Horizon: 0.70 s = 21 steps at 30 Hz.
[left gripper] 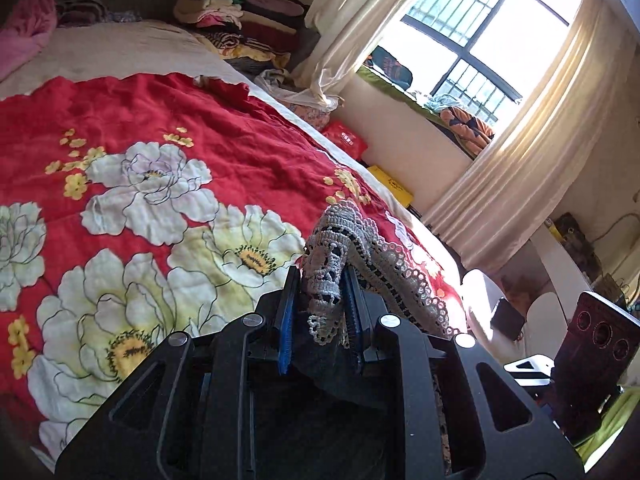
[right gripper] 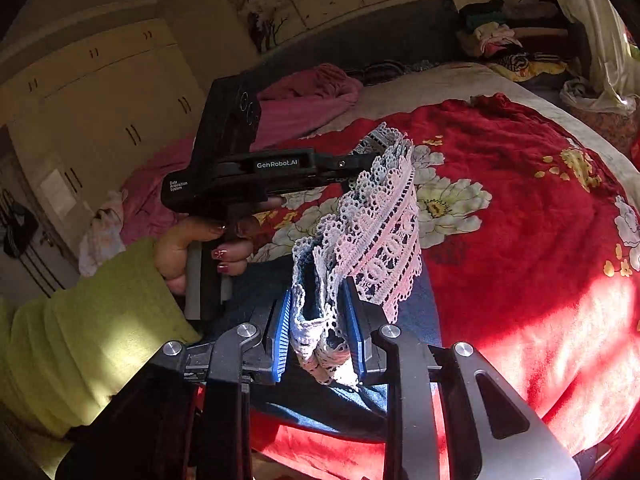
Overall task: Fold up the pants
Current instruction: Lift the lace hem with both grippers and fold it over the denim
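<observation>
The pants (right gripper: 320, 404) are dark blue denim with a white lace hem (right gripper: 380, 232). My left gripper (left gripper: 320, 304) is shut on the lace hem (left gripper: 340, 256), held above the red flowered bedspread (left gripper: 160, 128). My right gripper (right gripper: 320, 320) is shut on another part of the lace hem, with denim hanging below it. In the right wrist view the left gripper (right gripper: 360, 160) reaches in from the left, held by a hand in a green sleeve, and pinches the same hem higher up. The rest of the pants is hidden below both grippers.
A stack of folded clothes (left gripper: 240, 20) sits at the head of the bed. A pink blanket (right gripper: 304, 100) lies by the headboard. A window with cream curtains (left gripper: 500, 152) is on the right, with red and yellow packages (left gripper: 348, 140) below it. Wardrobes (right gripper: 100, 112) stand at left.
</observation>
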Motion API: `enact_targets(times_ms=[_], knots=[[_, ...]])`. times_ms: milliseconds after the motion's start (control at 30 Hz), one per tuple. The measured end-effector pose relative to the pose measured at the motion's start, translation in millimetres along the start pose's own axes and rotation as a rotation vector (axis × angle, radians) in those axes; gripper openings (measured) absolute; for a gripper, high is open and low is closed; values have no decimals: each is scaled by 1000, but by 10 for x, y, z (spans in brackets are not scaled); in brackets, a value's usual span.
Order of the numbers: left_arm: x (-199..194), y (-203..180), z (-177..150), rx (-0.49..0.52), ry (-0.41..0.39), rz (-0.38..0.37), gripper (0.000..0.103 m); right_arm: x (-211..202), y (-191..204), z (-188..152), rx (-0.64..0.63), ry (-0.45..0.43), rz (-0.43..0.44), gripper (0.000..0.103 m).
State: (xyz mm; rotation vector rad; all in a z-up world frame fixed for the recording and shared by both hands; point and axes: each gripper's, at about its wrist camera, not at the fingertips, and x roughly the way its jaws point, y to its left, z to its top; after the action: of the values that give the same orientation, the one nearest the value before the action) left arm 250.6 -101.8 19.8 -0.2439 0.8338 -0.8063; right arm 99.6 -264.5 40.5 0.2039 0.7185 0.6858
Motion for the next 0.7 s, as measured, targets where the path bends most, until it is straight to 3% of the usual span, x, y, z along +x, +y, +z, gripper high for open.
enact_targets(times_ms=[100,200,400,533,600,700], knots=[[-130,230,-164,-79,7,62,17,286,210,-93,-38,75,37,23],[-337,451,-328,-203,-28,98,30,527,466,-243,-95,161,58,23],[-847,709,-667,-410,-129,49,55,862,764,-571,-214,296,28,23],[-955,753,-795,-474,-151,-13,74,935,963,-709,-282,322,34,28],[-868,753,-798,-474,-118,23,74,917,935,-706,-253,317,72,38],[-649,774,-797,-462,-53,101,74,719,781,-586,-181,273,112,41]])
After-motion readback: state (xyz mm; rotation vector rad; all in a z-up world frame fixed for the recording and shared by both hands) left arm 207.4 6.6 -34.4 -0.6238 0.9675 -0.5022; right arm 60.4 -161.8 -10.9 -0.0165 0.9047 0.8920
